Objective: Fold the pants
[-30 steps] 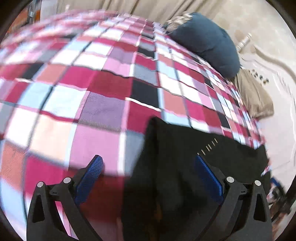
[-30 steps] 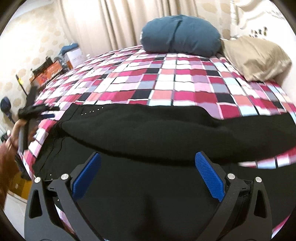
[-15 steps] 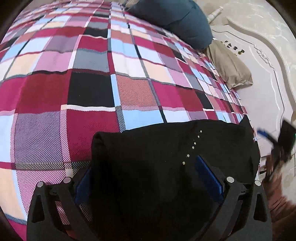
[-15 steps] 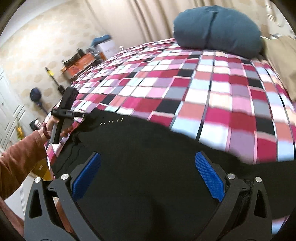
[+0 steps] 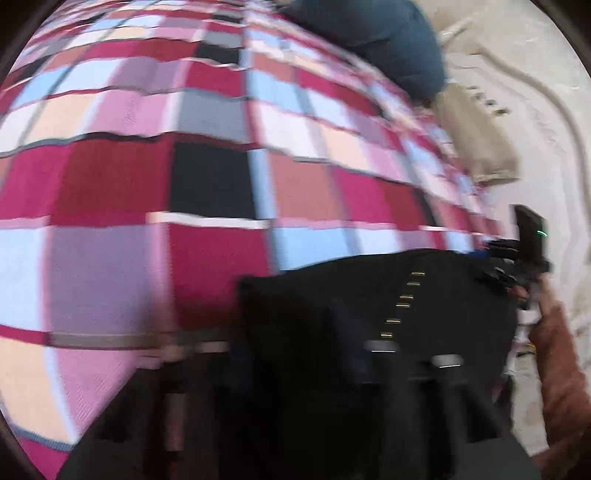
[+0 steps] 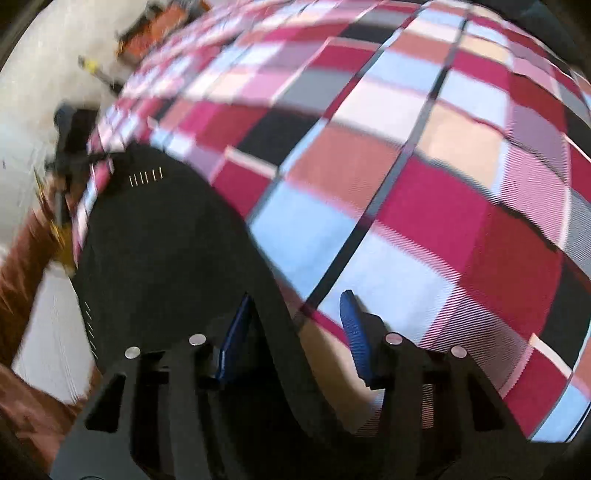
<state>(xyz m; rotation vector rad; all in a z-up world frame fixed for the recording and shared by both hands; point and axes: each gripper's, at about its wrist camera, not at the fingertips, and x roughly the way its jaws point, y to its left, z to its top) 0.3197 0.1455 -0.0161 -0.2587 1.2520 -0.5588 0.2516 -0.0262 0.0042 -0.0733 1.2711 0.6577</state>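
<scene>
Black pants [image 5: 332,314] with a row of small gold studs lie on a plaid bedspread [image 5: 147,184]. In the blurred left wrist view my left gripper [image 5: 295,354] sits low over the pants' edge, its fingers dark and smeared, so its jaws cannot be read. In the right wrist view the pants [image 6: 166,258] fill the lower left. My right gripper [image 6: 295,325] has its blue pads partly closed around a raised fold of the pants' edge, with a gap still between them. The right gripper also shows at the far right of the left wrist view [image 5: 517,266].
A dark blue pillow [image 5: 388,37] and a tan pillow [image 5: 476,140] lie at the head of the bed. A white headboard [image 5: 535,110] stands behind. The person's brown sleeve [image 6: 22,258] is at the left. Clutter [image 6: 155,18] sits on the floor beyond the bed.
Both grippers have swung down close to the pants and bed. The right jaws have narrowed around the pants' edge. The left view has become blurred.
</scene>
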